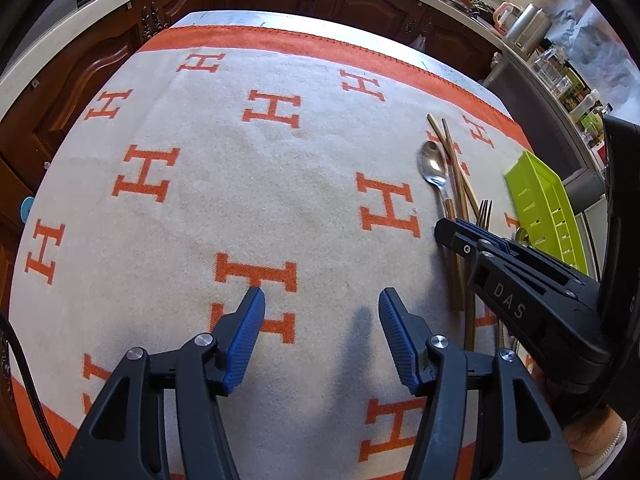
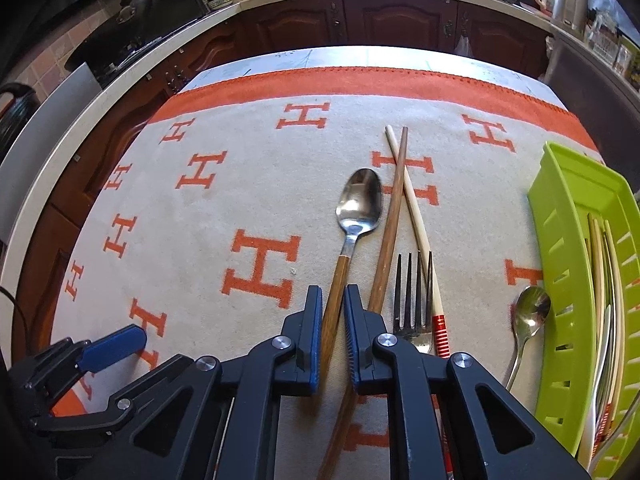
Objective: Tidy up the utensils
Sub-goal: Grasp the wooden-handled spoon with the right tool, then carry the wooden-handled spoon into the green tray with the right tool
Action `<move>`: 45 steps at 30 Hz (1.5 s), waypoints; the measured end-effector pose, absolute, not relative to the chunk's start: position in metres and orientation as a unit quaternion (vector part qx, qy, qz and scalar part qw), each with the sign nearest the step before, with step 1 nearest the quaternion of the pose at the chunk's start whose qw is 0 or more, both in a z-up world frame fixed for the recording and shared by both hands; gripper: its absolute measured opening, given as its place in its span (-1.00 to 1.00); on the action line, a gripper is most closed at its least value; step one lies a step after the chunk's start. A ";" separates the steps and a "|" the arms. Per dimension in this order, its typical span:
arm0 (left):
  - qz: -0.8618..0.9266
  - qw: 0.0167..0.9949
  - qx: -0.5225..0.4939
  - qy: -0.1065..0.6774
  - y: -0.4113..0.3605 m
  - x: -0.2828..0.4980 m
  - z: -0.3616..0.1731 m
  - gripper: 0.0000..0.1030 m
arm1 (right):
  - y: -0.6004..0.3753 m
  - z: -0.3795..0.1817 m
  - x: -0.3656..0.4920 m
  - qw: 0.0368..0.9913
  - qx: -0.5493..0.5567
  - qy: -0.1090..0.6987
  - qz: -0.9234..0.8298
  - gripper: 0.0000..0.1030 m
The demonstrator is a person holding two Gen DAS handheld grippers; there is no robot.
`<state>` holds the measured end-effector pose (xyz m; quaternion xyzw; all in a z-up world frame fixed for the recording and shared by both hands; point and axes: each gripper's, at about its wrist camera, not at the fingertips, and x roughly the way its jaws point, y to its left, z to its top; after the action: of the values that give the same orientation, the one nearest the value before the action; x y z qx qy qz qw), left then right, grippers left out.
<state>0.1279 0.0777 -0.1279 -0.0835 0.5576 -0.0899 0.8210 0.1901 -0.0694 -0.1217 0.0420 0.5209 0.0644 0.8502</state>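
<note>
Cloth covers the table: pale grey, felt-like nap, orange border, repeated orange block letters H. Dark carved wooden cabinets under a pale counter edge run behind it. Lime-green plastic tray, long and narrow with slotted walls, sits at the cloth's right side; pale chopsticks and metal cutlery lie lengthwise inside, their lower ends cut off by the frame. Loose utensils lie on the cloth left of the tray: wooden-handled spoon with polished oval steel bowl; dark brown chopstick crossing a pale chopstick with red-striped end; dark four-tined fork, its handle hidden beneath the right gripper; small all-metal spoon just beside the tray wall. Right gripper, black frame with ribbed blue pads, points steeply down at the cloth; its jaws stand nearly together with the wooden spoon handle between them, pads pressing either side of it. The dark chopstick passes beneath the right-hand pad; contact there cannot be judged. Left gripper hangs over bare cloth well left of the utensils, jaws about halfway apart, nothing between them. A sliver of the person's hand shows at the left view's lower right edge.
</note>
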 end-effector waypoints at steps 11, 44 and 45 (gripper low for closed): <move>-0.075 0.831 -0.067 0.547 0.070 0.115 -0.110 0.12 | -0.099 -0.092 0.163 0.856 0.146 0.482 0.113 -0.87; -0.097 0.830 -0.018 0.550 -0.008 0.106 -0.095 0.12 | -0.299 -0.083 0.071 0.867 0.174 0.463 -0.053 -0.72; -0.097 0.830 -0.019 0.550 -0.008 0.107 -0.095 0.12 | -0.299 -0.083 0.070 0.871 0.173 0.457 -0.054 -0.66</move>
<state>0.1073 -0.0081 -0.0950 -0.0187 0.5497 -0.0969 0.8295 0.0701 -0.2987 -0.0825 0.1728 0.4570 -0.0543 0.8708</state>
